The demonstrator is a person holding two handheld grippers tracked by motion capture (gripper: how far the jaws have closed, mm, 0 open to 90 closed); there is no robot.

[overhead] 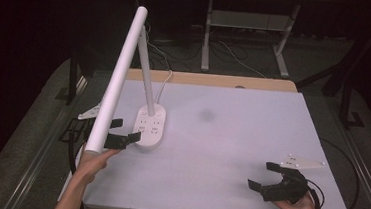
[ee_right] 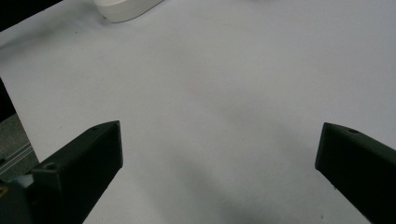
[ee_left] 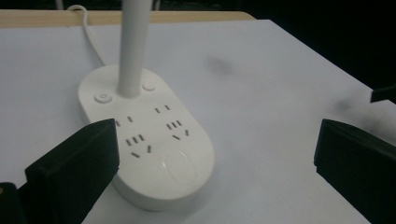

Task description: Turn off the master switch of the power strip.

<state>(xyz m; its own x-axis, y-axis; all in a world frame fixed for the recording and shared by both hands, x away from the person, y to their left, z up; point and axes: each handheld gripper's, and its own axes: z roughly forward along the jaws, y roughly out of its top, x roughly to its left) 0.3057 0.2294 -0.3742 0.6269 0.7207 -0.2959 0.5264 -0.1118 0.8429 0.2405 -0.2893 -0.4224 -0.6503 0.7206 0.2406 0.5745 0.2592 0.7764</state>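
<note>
Left gripper (overhead: pixel 121 132) is sitting wide open, holding nothing, with the lamp base (overhead: pixel 150 126) just ahead, touching neither jaw. Right gripper (overhead: pixel 264 177) is hovering wide open and empty near the table's (overhead: pixel 231 133) front-right edge, bare surface ahead.
</note>
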